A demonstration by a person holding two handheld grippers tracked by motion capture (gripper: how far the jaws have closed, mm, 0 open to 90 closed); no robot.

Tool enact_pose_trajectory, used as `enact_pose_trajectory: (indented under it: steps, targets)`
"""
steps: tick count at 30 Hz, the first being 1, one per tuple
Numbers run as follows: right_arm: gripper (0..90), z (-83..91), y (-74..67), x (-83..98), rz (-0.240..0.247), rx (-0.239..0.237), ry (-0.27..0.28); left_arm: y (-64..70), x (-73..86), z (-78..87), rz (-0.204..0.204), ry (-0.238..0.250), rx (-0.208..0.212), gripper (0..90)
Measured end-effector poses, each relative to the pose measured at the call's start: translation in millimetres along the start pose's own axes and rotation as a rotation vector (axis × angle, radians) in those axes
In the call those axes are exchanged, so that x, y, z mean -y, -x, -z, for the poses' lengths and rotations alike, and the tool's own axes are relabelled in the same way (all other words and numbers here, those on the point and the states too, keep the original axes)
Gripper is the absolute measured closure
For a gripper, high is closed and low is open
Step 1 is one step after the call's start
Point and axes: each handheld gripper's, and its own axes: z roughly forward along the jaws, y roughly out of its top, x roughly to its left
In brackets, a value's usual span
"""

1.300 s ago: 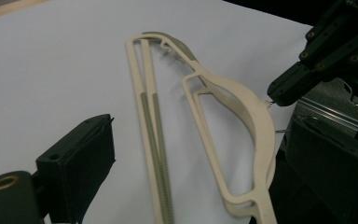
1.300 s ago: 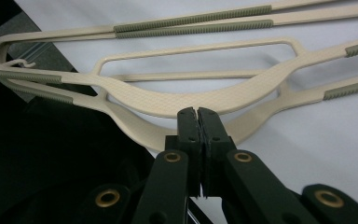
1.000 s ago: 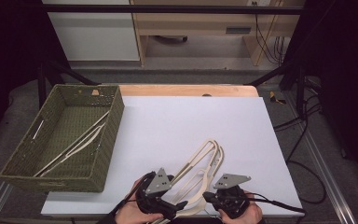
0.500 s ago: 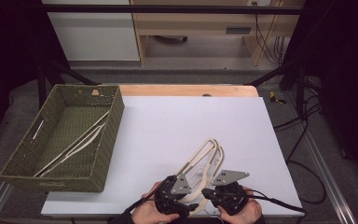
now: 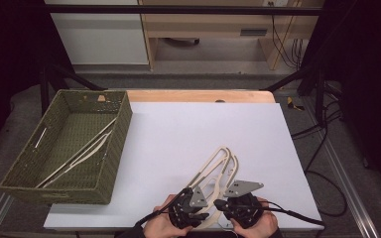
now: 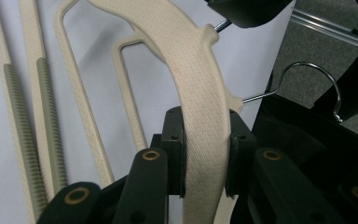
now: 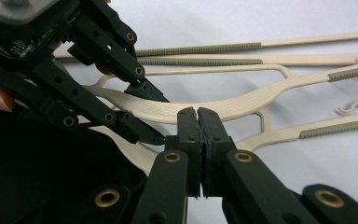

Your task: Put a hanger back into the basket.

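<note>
Left gripper view: left gripper (image 6: 204,154) jaws have just closed onto the top hanger (image 6: 196,79); right gripper (image 7: 198,140) jaws sit pressed together. Lift squarely, leaving the lower hanger (image 6: 88,116) on the table (image 5: 188,134).

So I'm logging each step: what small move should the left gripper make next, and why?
Probably lift. The left gripper has just been closing, its pads now pressing the top hanger, with another hanger already in the basket.

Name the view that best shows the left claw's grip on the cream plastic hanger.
Left gripper view: the left claw clamps the cream plastic hanger close up. High view shows them small; right gripper view shows the hanger side-on.
</note>
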Motion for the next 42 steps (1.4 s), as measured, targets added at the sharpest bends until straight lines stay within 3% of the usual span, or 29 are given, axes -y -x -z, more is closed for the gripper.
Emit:
enact_pose_trajectory:
  steps: [3,8,12,16,20,24,28,33,42]
  targets:
    - [88.6,3.2,-0.6,-1.0,0.002,-0.004,0.011,2.0,-0.5,2.5,-0.005,0.010,-0.011,74.4]
    - [78.3,18.6,4.7,-4.4,-0.005,-0.025,0.130,2.8,-0.3,4.3,-0.008,0.015,-0.022,74.7]
    - [57.7,33.2,14.5,-9.0,-0.016,0.043,0.254,2.1,0.2,9.2,-0.011,0.011,-0.023,74.9]
    - [38.0,41.2,28.6,-12.9,-0.006,0.083,0.337,-1.1,1.6,18.5,0.004,0.027,-0.024,75.3]
    - [27.7,42.2,45.8,-11.1,-0.057,0.102,0.403,-5.5,3.5,29.6,0.027,0.051,-0.033,76.0]
    - [22.5,42.0,60.7,-0.9,-0.109,0.137,0.415,-9.5,4.9,39.6,0.058,0.078,-0.051,76.9]
    - [18.5,40.2,72.1,8.6,-0.146,0.143,0.422,-14.8,6.6,49.5,0.081,0.094,-0.079,78.0]
    - [13.5,35.3,80.2,16.7,-0.166,0.157,0.417,-23.6,9.6,61.1,0.122,0.115,-0.122,79.8]
    - [11.7,31.2,89.3,25.9,-0.187,0.156,0.405,-48.1,19.3,78.1,0.240,0.147,-0.213,83.8]
